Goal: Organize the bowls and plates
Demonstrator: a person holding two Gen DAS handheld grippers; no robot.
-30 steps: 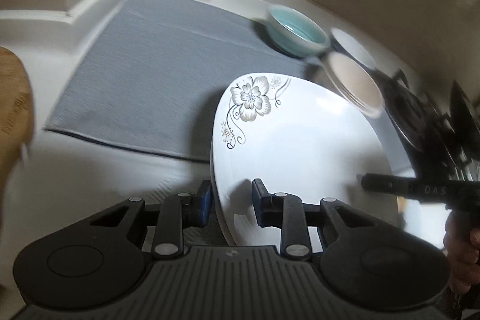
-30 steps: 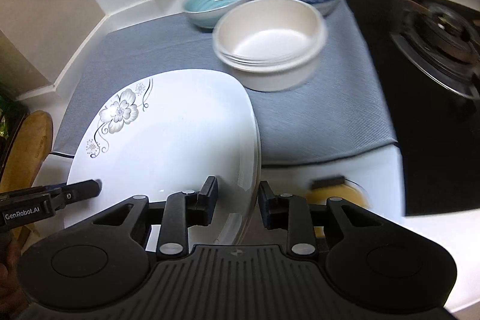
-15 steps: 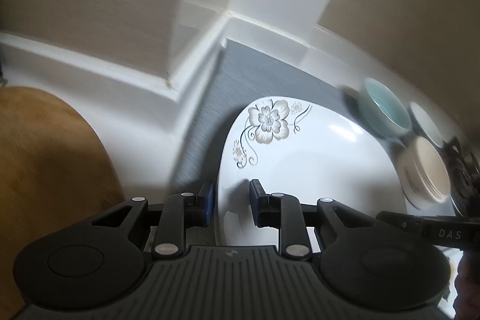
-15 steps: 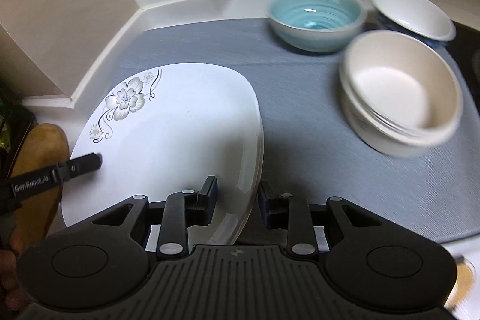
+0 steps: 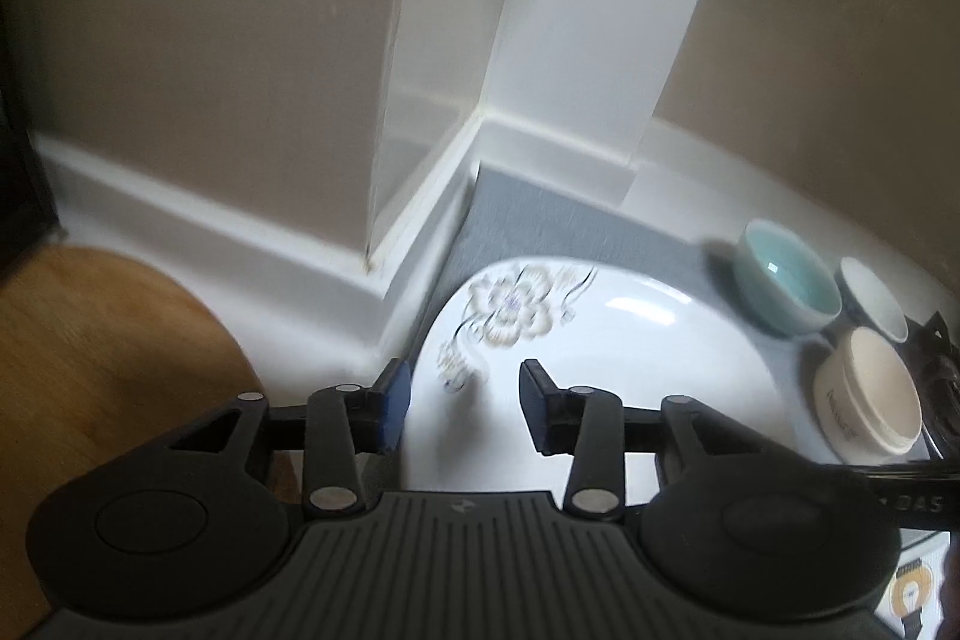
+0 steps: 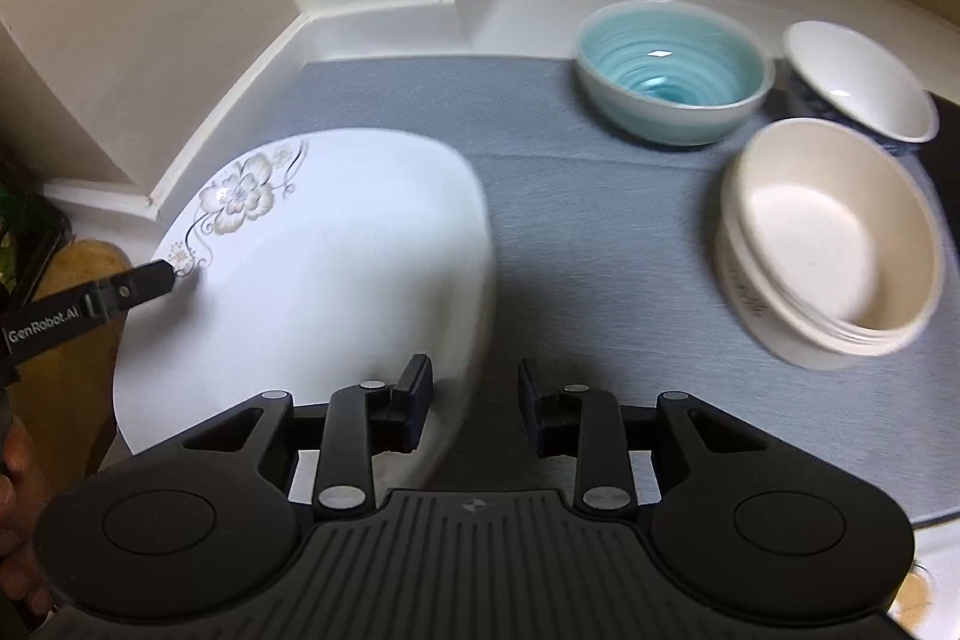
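Observation:
A white plate with a grey flower pattern point(image 5: 600, 370) point(image 6: 324, 292) lies on the left part of the grey mat point(image 6: 600, 250), near the wall corner. My left gripper point(image 5: 463, 403) straddles the plate's near-left rim; its jaws are opening and the pads stand clear of the rim. My right gripper point(image 6: 474, 406) straddles the plate's right edge, jaws also opening, with a gap on the right side. A teal bowl point(image 6: 672, 76), a white bowl with a blue outside point(image 6: 858, 88) and stacked cream bowls point(image 6: 828, 244) stand on the mat's right side.
A wooden board point(image 5: 108, 370) lies left of the mat. A white pillar point(image 5: 540, 40) and raised counter edging close in the mat's far-left corner. The black stove point(image 5: 942, 376) borders the bowls on the right. A person's hand point(image 6: 18, 490) shows at the lower left.
Both grippers carried the plate leftward to the mat's left corner by the wall. Their jaws, tight on the rim before, now stand wider apart around it.

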